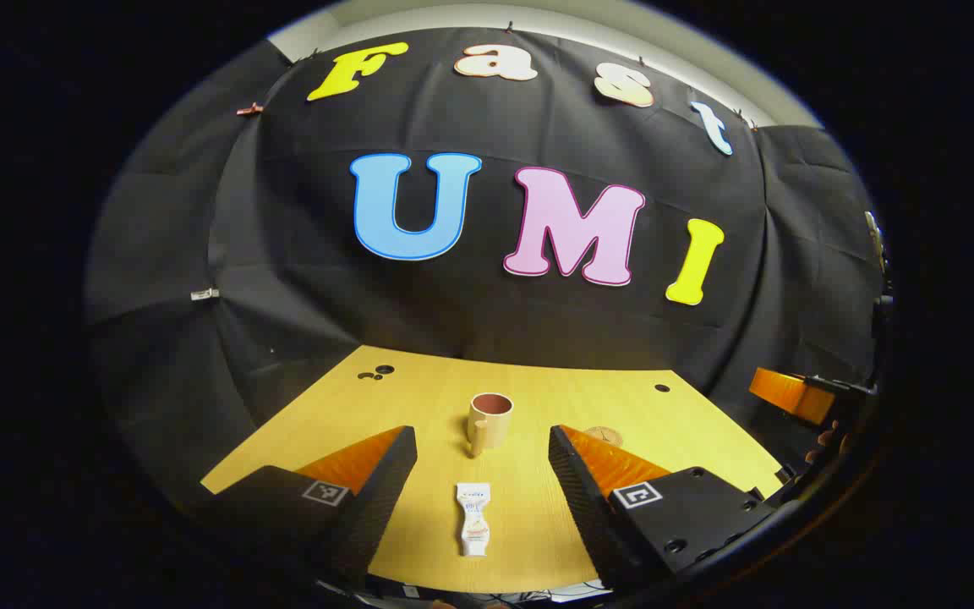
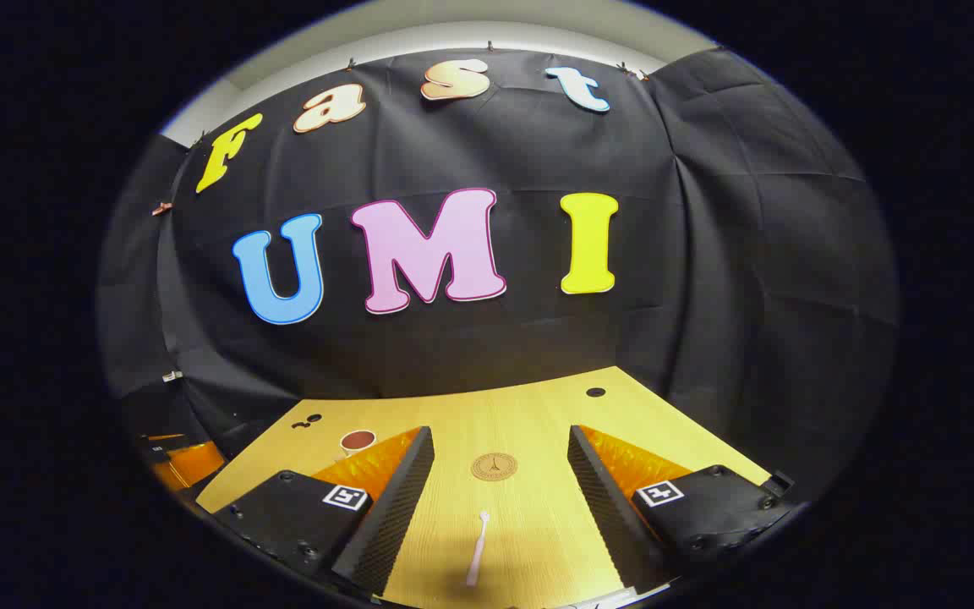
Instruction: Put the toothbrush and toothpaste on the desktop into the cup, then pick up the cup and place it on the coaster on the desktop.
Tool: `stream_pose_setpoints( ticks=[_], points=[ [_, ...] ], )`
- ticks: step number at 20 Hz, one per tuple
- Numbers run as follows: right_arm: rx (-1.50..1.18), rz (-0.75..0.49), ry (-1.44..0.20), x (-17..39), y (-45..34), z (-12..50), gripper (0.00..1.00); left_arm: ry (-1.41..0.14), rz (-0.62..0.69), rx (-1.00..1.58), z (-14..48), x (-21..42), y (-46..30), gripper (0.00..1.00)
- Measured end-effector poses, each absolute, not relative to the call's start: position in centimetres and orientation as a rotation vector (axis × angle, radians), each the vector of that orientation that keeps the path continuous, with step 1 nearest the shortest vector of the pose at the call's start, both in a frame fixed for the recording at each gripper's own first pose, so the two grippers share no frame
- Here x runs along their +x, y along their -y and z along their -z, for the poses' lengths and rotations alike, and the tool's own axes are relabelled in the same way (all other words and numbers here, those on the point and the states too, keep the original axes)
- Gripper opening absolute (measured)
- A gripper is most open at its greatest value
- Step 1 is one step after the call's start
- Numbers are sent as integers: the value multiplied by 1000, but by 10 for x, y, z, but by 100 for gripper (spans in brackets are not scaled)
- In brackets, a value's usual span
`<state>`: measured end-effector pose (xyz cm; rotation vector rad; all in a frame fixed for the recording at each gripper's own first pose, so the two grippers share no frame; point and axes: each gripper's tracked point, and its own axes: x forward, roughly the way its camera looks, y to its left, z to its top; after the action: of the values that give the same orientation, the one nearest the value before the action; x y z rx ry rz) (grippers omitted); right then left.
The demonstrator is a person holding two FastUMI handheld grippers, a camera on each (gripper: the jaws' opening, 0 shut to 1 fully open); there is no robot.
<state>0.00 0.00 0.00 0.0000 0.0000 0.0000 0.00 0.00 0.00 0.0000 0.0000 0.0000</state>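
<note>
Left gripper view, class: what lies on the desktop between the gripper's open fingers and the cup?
The toothpaste tube lies flat between the left gripper fingers, its length pointing toward the cup. Beyond the tube, the desktop up to the cup is bare wood.

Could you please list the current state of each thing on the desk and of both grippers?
cup: upright on the desk, nothing seen in it
toothpaste: lying flat, ungrasped, between the left gripper's fingers
toothbrush: lying flat on the desk, ungrasped
coaster: flat on the desk, bare
left gripper: open, holding nothing
right gripper: open, holding nothing
</note>
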Motion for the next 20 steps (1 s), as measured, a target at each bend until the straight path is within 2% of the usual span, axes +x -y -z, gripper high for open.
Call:
stream_pose_setpoints(
  ticks=[10, 20],
  points=[
    [-4, -73, -18, 20, -12, 3, 98, 12, -11, 6, -1, 15, 5, 97],
    [32, -19, -59, 37, 13, 16, 98, -33, 23, 12, 10, 35, 18, 97]
  ],
)
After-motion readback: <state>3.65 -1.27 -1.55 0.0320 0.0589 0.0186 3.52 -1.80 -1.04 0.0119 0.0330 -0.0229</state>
